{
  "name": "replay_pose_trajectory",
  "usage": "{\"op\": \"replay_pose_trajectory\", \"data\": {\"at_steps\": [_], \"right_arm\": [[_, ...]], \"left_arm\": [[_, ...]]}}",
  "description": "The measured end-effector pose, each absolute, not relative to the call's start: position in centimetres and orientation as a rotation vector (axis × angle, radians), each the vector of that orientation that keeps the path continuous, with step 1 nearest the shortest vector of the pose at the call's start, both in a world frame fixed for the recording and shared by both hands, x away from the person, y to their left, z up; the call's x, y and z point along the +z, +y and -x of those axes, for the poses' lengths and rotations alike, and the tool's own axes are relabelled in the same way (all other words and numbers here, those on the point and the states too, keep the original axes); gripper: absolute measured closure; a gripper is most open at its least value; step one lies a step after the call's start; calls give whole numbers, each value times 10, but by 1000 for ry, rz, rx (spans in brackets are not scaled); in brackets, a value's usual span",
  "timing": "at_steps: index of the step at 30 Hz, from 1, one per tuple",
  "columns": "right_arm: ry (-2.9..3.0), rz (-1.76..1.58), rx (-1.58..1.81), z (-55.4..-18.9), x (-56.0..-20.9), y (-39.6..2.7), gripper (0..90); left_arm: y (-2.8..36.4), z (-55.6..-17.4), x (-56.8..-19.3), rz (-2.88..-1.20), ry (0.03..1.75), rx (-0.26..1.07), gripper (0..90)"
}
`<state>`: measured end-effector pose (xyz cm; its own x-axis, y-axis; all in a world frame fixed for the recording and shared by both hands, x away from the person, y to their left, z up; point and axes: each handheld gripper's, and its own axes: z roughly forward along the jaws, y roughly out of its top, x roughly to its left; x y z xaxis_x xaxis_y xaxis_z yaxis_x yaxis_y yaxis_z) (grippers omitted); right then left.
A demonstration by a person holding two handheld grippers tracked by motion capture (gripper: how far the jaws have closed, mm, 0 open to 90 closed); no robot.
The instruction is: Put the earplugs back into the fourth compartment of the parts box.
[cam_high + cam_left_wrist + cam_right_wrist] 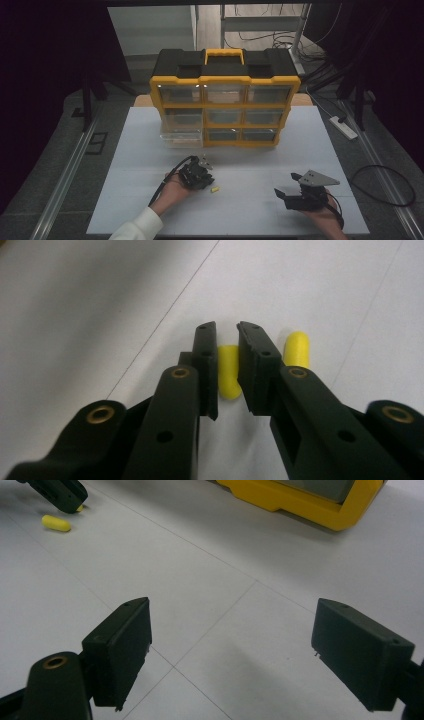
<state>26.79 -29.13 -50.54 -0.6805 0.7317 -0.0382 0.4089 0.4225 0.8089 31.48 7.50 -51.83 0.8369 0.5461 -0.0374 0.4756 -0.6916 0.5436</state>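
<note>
In the high view the left gripper (198, 176) sits low and a little left of centre on the white worktop (150, 150), held by a hand with a white sleeve (137, 227) coming in from the bottom edge. In the left gripper view its jaws stand close together, clamped on a small yellow capsule (229, 377) that lies on the worktop between them, its rounded end poking out below the pads. A second capsule (297, 349) lies just beside, to the right of the right-hand jaw, touching nothing but the worktop as far as can be seen. From above, one capsule (215, 190) shows just right of the left gripper; from the right gripper view the same one (56, 523) lies in the upper left corner, next to the tip of the left gripper (60, 494). The right gripper (295, 187) rests at the lower right of the high view, well apart from the capsules, its grey plate on top. Its jaws are wide apart, with bare worktop between them. A yellow and black drawer cabinet (225, 100) stands at the far centre of the worktop; its lower left drawer (177, 137) is pulled out toward the person.
</note>
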Motion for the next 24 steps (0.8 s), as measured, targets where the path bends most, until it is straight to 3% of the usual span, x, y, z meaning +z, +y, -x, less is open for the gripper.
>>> {"op": "replay_pose_trajectory", "data": {"at_steps": [11, 24], "right_arm": [[2290, -973, 1144, -268, -505, -292, 171], [2278, -985, 1157, -269, -504, -294, 172]], "left_arm": [[92, -302, -495, -2273, 761, 281, 785], [112, -288, -480, -2088, 782, 311, 783]]}}
